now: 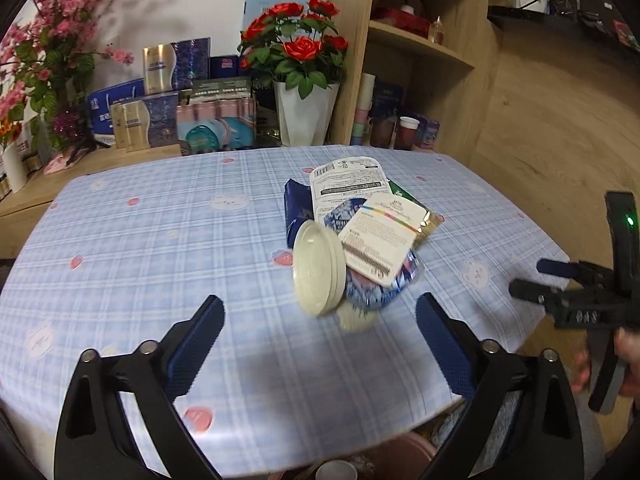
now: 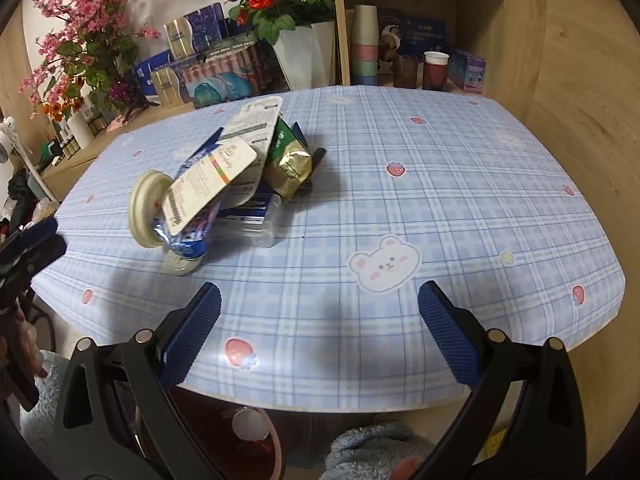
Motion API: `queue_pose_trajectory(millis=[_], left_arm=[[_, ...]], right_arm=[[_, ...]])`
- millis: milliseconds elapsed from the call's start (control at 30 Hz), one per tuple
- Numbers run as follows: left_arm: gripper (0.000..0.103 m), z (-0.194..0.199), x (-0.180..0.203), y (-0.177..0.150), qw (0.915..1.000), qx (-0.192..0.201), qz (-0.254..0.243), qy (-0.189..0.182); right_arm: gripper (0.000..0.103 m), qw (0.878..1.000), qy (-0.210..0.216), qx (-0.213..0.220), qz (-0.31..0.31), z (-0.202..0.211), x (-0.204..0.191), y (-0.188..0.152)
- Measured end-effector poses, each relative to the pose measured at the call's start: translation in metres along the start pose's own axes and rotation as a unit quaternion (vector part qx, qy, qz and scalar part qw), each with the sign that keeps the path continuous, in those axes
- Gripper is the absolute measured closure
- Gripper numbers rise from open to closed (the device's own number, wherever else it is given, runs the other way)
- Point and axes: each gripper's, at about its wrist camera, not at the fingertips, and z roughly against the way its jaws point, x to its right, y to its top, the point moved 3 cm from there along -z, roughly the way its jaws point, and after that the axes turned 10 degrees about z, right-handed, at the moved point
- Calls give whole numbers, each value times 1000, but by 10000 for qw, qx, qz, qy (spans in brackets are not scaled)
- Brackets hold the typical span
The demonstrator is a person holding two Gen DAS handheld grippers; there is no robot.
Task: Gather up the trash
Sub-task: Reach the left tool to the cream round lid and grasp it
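Both grippers, left gripper (image 1: 320, 340) and right gripper (image 2: 320, 328), gape empty before one trash pile (image 1: 352, 236)

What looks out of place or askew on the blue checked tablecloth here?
A heap of trash sits mid-table: a round cream plastic lid stands tilted on edge against a crumpled blue-and-white wrapper, with a white printed card lying askew on top.

A blue checked cloth with bears and strawberries covers the worktop (image 2: 460, 168). Behind it stand red roses in a white vase (image 1: 306, 114), a pink blossom spray (image 1: 44, 52), gift boxes (image 1: 160, 120) and stacked pastel cups (image 2: 364, 46) on a wooden shelf unit (image 1: 420, 46). A paper cup (image 2: 435, 70) stands near the stack.
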Motion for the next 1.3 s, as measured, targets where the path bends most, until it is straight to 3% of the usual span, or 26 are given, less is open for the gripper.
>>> queue_pose_trajectory(millis=[400, 467, 533, 567, 800, 867, 967, 1300], left_arm=[[34, -87, 10, 27, 9989, -358, -153, 275], [44, -93, 9, 27, 9985, -430, -150, 298], [77, -100, 4, 27, 9980, -577, -59, 255], [88, -101, 2, 26, 9975, -664, -10, 236], [91, -89, -25, 23, 9976, -605, 269, 180], [91, -81, -32, 22, 9977, -563, 351, 161], [91, -69, -39, 23, 9978, -474, 442, 125], [91, -32, -56, 17, 9979, -257, 593, 91]], right_arm=[[6, 9998, 77, -130, -87, -35, 7, 12], [6, 9999, 90, -126, -76, -39, 6, 15], [6, 9998, 113, -112, -73, -42, 3, 19], [6, 9998, 148, -92, -85, -43, 2, 22], [8, 9989, 458, 39, 9, -53, -17, 43], [19, 9981, 608, 76, 15, -58, -24, 50], [25, 9966, 815, 88, -46, -68, -34, 61], [39, 9925, 1160, 105, -381, -98, -52, 88]])
